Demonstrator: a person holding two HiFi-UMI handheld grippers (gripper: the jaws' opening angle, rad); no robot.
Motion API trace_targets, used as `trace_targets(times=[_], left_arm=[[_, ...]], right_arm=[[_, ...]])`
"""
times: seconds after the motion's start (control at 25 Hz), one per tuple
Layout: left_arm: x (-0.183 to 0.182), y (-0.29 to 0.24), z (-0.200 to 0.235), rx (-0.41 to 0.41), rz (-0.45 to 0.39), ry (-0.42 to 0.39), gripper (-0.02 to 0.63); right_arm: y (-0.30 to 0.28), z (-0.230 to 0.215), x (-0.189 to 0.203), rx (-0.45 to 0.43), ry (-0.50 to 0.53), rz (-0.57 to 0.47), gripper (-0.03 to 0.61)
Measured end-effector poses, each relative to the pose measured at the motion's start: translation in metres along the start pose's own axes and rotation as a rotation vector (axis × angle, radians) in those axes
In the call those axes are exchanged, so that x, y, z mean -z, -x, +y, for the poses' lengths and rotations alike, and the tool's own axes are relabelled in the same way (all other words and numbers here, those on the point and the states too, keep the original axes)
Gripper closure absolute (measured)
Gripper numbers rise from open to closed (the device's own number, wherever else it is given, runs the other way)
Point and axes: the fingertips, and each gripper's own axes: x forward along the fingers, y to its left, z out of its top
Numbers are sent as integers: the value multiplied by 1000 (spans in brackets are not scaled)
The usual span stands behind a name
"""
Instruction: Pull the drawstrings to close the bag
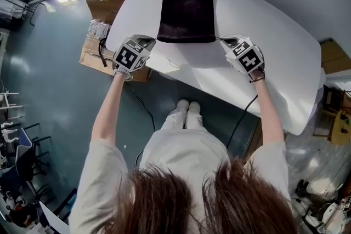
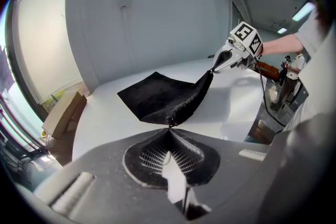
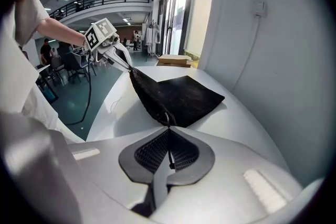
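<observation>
Right tool (image 3: 169, 129) pinching one drawstring (image 3: 169, 155), left tool (image 2: 169, 131) the other, bag (image 1: 186, 11) between

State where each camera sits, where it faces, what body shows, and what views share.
Head view: on the head, facing down at table and bag; hair, arms, legs show.
Left gripper view: on left gripper, faces bag, right gripper; forearm shows.
Right gripper view: on right gripper, faces bag, left gripper; forearm shows.
Shared: bag, held by its drawstrings.
</observation>
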Motion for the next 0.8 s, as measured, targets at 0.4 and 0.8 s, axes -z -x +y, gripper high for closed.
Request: trace_targets(times=[0.4,0.8], left_arm=[[-39,23,21,-44,-98,20,617],[-75,48,39,-88,-165,-23,617]], right_arm=[[26,-30,-36,68,-1,-89,565],[52,-50,-65,124,-3,-175,565]])
